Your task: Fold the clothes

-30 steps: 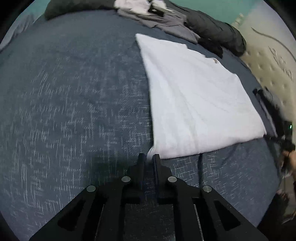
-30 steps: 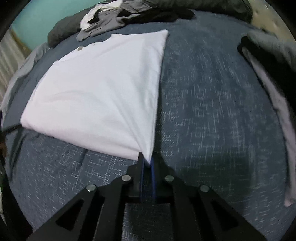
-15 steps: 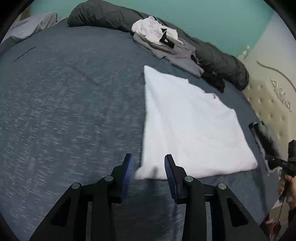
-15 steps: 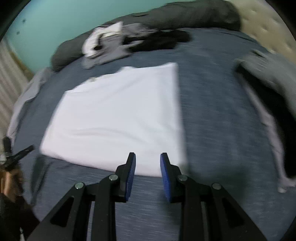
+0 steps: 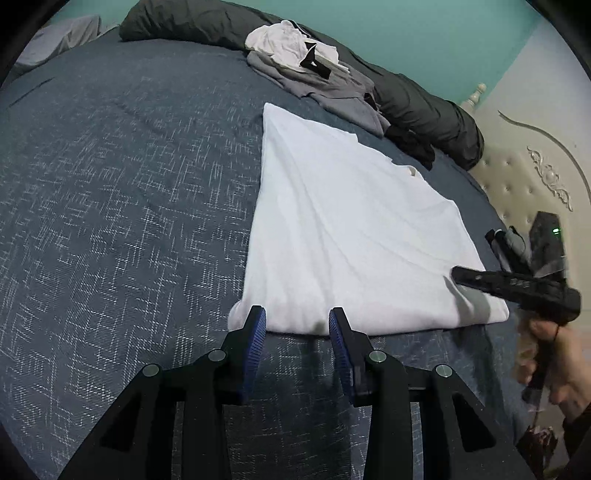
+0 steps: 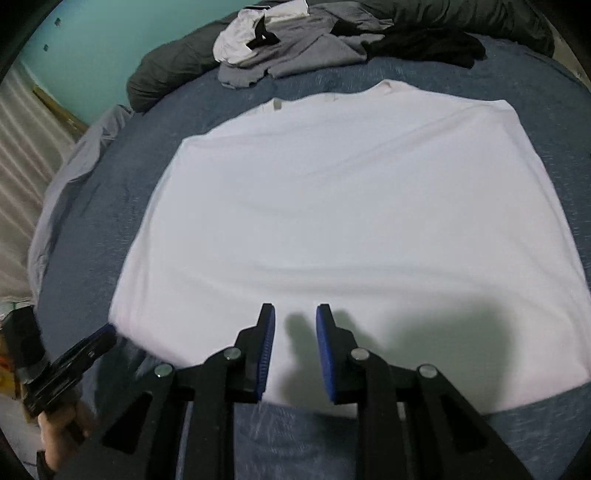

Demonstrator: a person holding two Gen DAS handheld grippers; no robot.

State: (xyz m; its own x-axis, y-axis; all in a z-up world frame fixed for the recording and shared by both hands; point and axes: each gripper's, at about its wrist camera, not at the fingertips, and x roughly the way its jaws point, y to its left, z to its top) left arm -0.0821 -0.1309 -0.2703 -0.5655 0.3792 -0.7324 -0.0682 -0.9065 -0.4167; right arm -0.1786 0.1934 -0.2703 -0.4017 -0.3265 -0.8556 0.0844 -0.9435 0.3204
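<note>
Fingers (image 5: 258,325) over blue bedspread (image 5: 122,206), teal wall (image 5: 424,33) beyond

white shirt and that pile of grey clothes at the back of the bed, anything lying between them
Nothing: only a bare strip of the blue bedspread separates the white shirt from the grey clothes pile. The right wrist view shows it best.

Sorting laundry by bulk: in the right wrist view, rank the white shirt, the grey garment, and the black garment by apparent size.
1. white shirt, by far the largest
2. grey garment
3. black garment
The last two lie farther away and crumpled, so their order is unsure.
</note>
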